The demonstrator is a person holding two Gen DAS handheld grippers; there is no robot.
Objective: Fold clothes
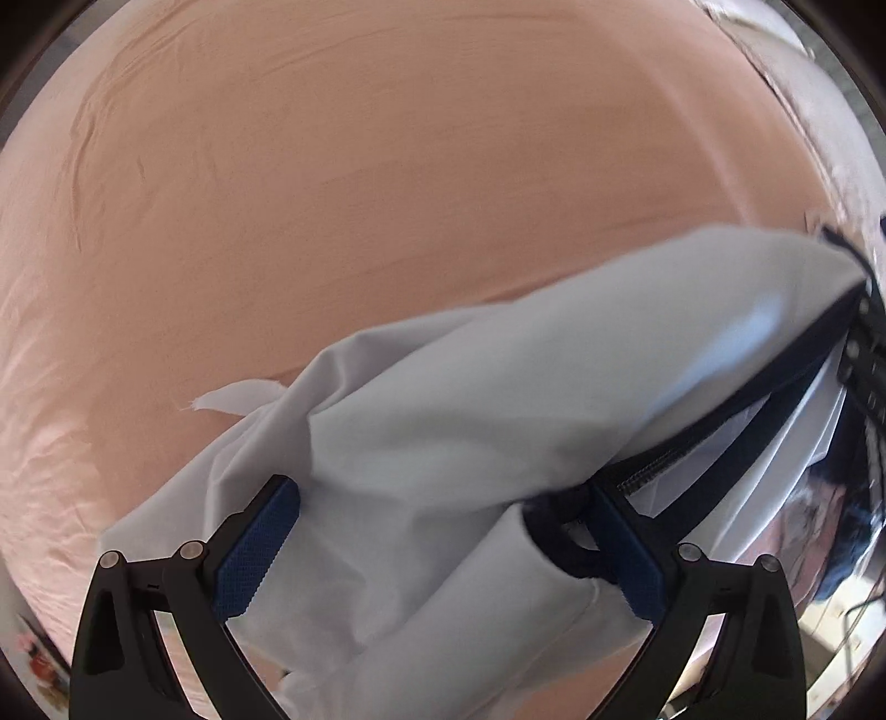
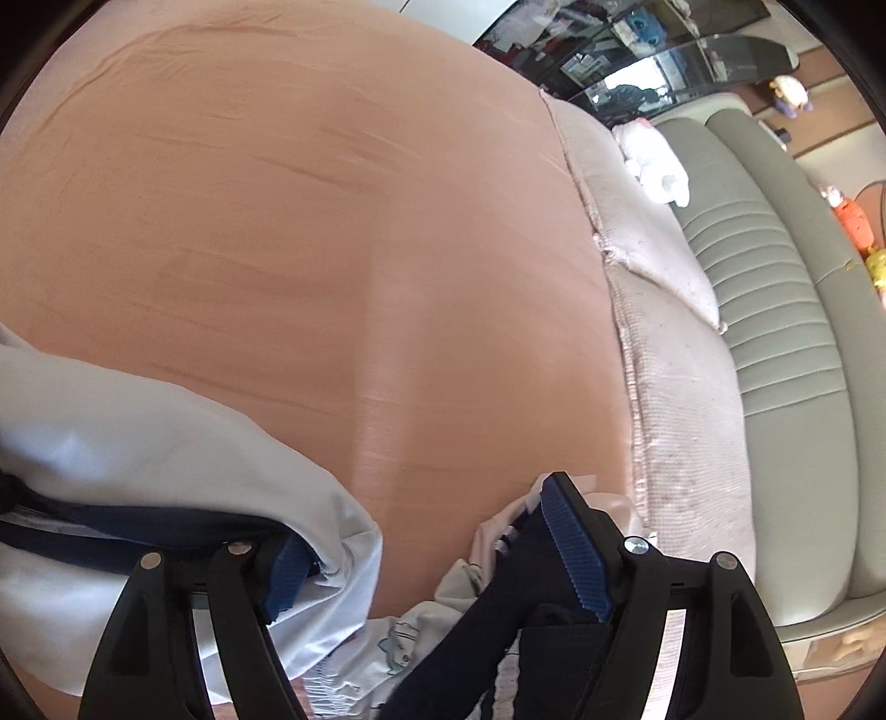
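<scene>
A pale blue-white garment (image 1: 443,421) with dark navy trim and a zipper (image 1: 653,465) lies bunched on a peach bed sheet (image 1: 387,166). My left gripper (image 1: 443,531) is open, its blue-padded fingers (image 1: 260,543) spread wide with the cloth lying between and over them. In the right wrist view the same garment (image 2: 138,443) sits at lower left, with a dark navy part (image 2: 498,609) running between the fingers. My right gripper (image 2: 437,548) is open, its jaws wide apart around the cloth. A small printed white piece (image 2: 398,637) lies under it.
The peach sheet (image 2: 277,221) covers a bed. A pinkish textured blanket (image 2: 664,387) runs along its right edge, beside a grey padded headboard (image 2: 775,310). A white plush toy (image 2: 653,160) lies near the top. Cluttered shelves (image 2: 637,50) stand beyond.
</scene>
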